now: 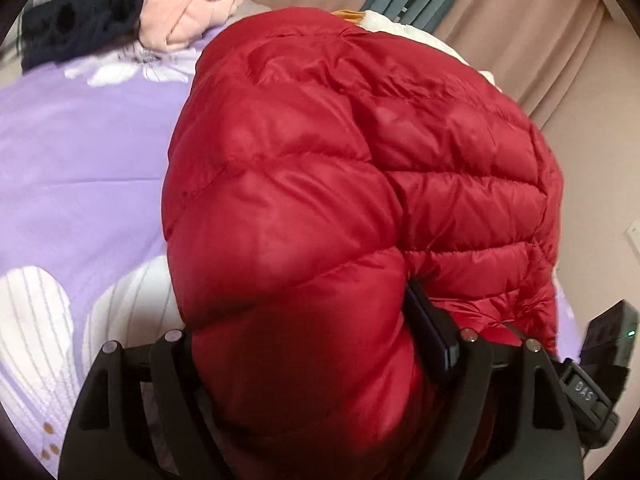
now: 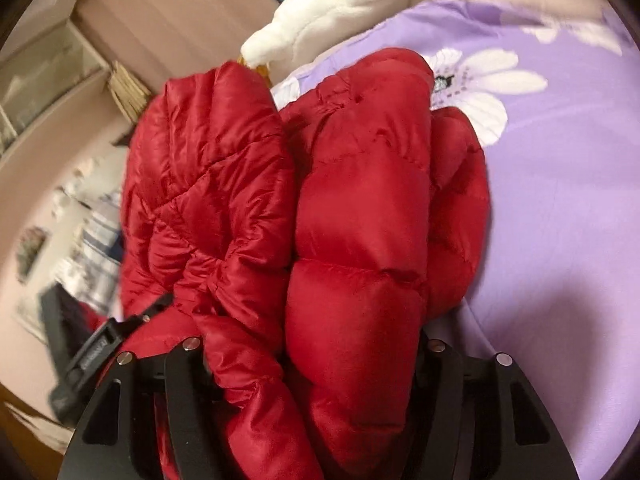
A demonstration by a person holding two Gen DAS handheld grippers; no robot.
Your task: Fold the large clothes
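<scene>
A red quilted puffer jacket [image 1: 340,184] fills the left wrist view, bunched up over a purple flowered bedsheet [image 1: 68,168]. My left gripper [image 1: 300,312] has a thick roll of the jacket between its fingers; the right pad [image 1: 430,328] lies against the fabric and the left fingertip is hidden. In the right wrist view the red jacket [image 2: 352,208] hangs in two puffy folds over the purple bedsheet [image 2: 560,220]. My right gripper [image 2: 316,328] is shut on the right fold, with both fingertips buried in it.
A dark navy garment [image 1: 80,20] and a pink garment [image 1: 192,12] lie at the bed's far end. A white plush item [image 2: 352,4] sits just beyond the jacket. Beige curtains [image 1: 520,28] and a shelf [image 2: 52,76] stand beside the bed.
</scene>
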